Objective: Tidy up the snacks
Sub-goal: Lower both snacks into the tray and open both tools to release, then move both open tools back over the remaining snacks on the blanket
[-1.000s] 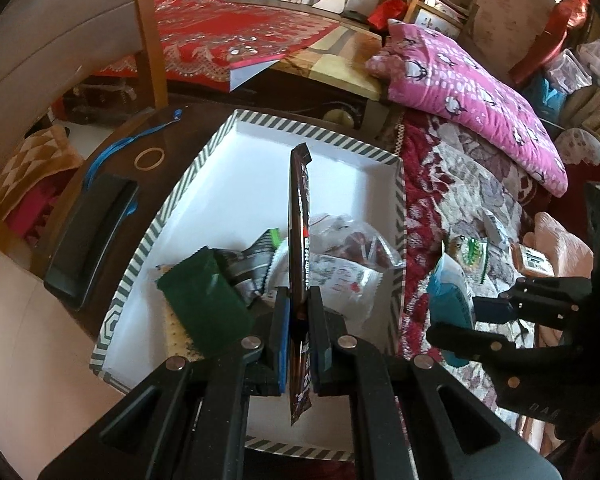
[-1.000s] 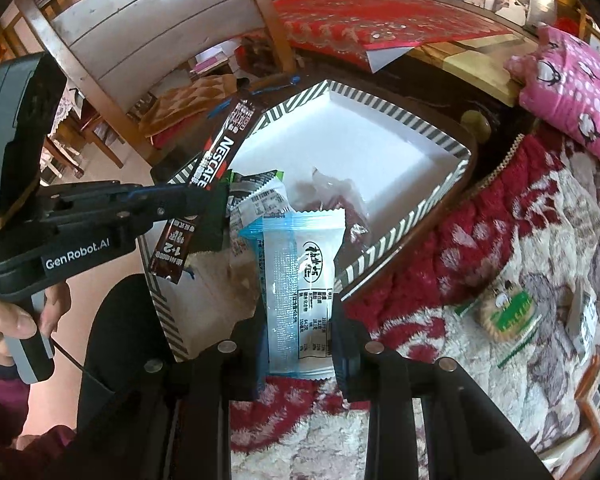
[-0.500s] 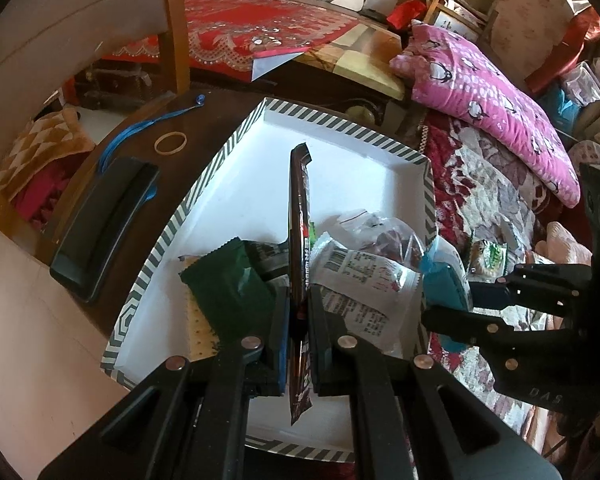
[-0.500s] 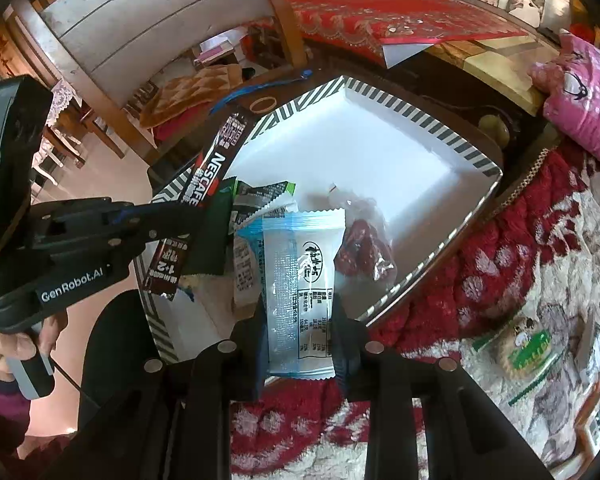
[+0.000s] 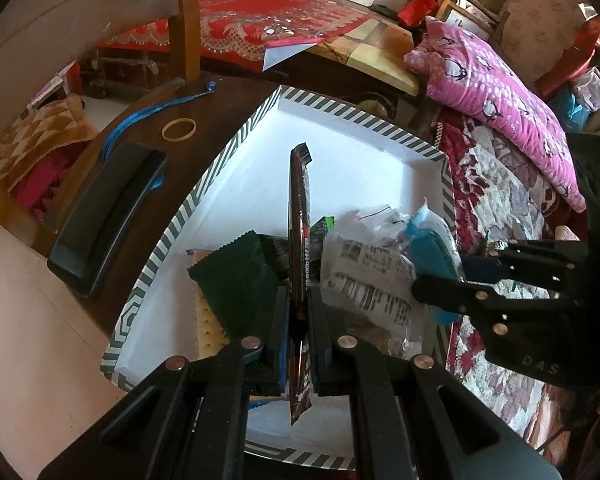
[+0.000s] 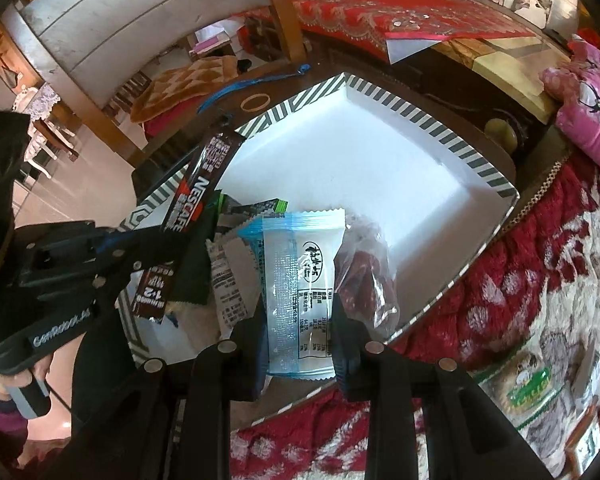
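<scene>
Bedding fills the right side of both views: one red-and-cream floral blanket [image 5: 496, 208] with one pink penguin-print pillow [image 5: 496, 92] at the upper right. One dark round table [image 5: 228, 92] carries one white tray [image 5: 364, 148] with a striped rim, centre frame, its far half bare. One black flat case [image 5: 108, 216] lies left of the tray, with one blue lanyard [image 5: 140, 116] and one rubber band [image 5: 179, 128] beyond it. Snacks pile in the tray's near part: one dark green packet [image 5: 236, 280] over a pale cracker, one white wrapper [image 5: 372, 280] printed with a barcode, one clear bag of dark red pieces [image 6: 364, 276]. The left gripper [image 5: 299, 312] pinches one long dark stick sachet [image 6: 198, 208] reading "NESCAFE" and "1+2", held edge-on above the pile. The right gripper [image 6: 298, 332] clamps one blue-and-clear snack pack [image 6: 300, 280] bearing black Chinese characters and a nutrition table, over the tray's near right edge. One green-labelled packet [image 6: 528, 384] lies on the blanket, lower right; its writing is too small to read.
</scene>
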A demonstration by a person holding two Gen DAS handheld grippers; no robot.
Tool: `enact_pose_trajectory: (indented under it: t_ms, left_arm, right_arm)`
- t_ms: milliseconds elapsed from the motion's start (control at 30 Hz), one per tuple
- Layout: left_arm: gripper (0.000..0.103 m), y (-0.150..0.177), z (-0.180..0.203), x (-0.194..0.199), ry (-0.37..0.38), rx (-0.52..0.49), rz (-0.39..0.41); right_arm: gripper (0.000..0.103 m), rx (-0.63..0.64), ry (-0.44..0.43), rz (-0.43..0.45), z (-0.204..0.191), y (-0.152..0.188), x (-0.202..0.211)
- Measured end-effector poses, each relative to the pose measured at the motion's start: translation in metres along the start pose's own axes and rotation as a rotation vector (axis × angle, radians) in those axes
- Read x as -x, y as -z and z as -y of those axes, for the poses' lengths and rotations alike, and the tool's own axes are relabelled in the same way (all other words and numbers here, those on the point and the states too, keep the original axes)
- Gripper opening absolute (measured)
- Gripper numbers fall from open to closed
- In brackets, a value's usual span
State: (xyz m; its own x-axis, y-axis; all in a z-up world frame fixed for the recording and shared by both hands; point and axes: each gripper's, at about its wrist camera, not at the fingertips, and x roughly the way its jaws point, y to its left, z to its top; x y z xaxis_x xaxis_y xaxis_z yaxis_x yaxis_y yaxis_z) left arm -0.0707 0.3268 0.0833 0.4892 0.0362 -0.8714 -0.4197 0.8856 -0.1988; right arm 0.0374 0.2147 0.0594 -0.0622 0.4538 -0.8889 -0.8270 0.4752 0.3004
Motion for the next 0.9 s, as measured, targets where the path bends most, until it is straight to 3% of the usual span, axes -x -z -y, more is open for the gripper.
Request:
enact_pose_trajectory:
  t_ms: [400, 500, 533, 733, 900]
  left_arm:
    - [0.010, 0.003, 0.000, -0.009, -0.016, 0.017, -0.017]
    - [0.022, 0.003, 0.001, -0.008, -0.024, 0.017, -0.015]
    - [0.033, 0.003, 0.001, -0.007, -0.031, 0.019, -0.011]
    - [0.060, 0.003, 0.004, 0.003, -0.060, 0.025, 0.016]
    - [0.066, 0.004, 0.010, 0.013, -0.070, 0.035, 0.036]
  right_arm:
    - [0.032, -0.004, -0.004, -0.017, -0.005, -0.009, -0.015]
    - [0.043, -0.009, -0.005, -0.004, -0.006, -0.007, -0.010]
    - [0.045, -0.016, -0.009, 0.001, -0.005, -0.006, -0.008]
    - [0.052, -0.030, -0.018, 0.034, -0.002, 0.003, 0.010]
    - [0.060, -0.053, -0.021, 0.080, 0.003, 0.019, 0.027]
